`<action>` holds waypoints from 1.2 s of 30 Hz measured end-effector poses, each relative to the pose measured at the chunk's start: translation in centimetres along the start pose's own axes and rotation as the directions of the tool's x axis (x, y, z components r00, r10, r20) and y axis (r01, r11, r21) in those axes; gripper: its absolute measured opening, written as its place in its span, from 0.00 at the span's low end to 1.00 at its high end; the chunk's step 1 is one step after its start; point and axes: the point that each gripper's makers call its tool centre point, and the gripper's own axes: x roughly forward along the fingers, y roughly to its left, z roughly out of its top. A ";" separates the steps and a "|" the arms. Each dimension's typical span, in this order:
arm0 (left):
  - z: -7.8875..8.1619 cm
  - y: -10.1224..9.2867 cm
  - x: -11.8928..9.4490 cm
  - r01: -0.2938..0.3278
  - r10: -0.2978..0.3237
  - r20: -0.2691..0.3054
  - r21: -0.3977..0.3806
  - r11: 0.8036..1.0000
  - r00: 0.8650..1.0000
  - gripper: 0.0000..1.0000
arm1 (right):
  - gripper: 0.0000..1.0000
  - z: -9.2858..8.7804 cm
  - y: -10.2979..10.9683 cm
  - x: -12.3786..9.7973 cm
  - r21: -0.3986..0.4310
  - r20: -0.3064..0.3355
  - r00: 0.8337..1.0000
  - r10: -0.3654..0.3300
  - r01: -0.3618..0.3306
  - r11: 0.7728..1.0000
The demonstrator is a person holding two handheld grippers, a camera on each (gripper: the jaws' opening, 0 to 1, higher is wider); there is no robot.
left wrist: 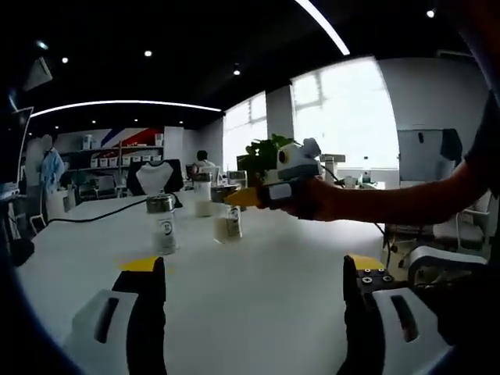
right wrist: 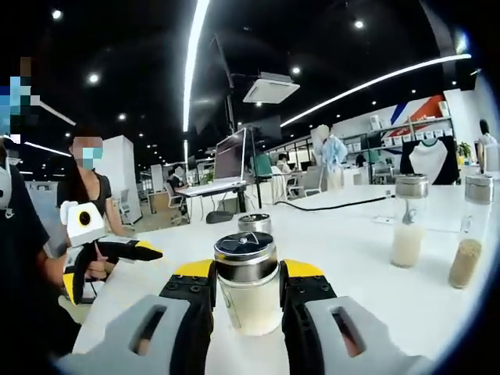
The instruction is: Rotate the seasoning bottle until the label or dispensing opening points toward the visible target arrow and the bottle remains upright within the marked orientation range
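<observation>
A glass seasoning bottle (right wrist: 247,301) with a metal cap and pale contents stands upright on the white table (right wrist: 351,258). My right gripper (right wrist: 246,291) is shut on it, its yellow-tipped jaws pressing both sides just below the cap. In the left gripper view that same bottle (left wrist: 227,223) sits mid-table with the right gripper (left wrist: 234,198) reaching in from the right, held by a hand. My left gripper (left wrist: 254,293) stands open low over the near table, jaws wide apart with nothing between them. The left gripper (right wrist: 105,258) also appears at the table's left edge.
A second capped bottle (left wrist: 162,225) stands left of the held one, with two more (left wrist: 203,195) behind. In the right gripper view, a bottle (right wrist: 255,223) stands just behind the held one and two others (right wrist: 408,223) are at right. A black cable (left wrist: 101,211) crosses the table. A person stands at left.
</observation>
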 end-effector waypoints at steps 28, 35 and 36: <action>-0.4 0.3 -0.1 -0.005 0.005 -0.011 0.021 1.000 1.000 1.00 | 0.30 -0.4 -3.0 1.5 -0.017 -0.023 0.999 0.048 -0.048 0.999; -0.4 0.1 -0.1 -0.004 0.004 -0.014 0.019 1.000 1.000 1.00 | 0.30 -0.3 -3.1 1.7 -0.014 -0.018 0.998 0.064 -0.064 0.998; -0.4 0.1 -0.1 -0.004 0.005 -0.013 0.015 1.000 1.000 1.00 | 0.30 -0.3 -3.1 1.7 -0.012 -0.015 0.998 0.068 -0.068 0.998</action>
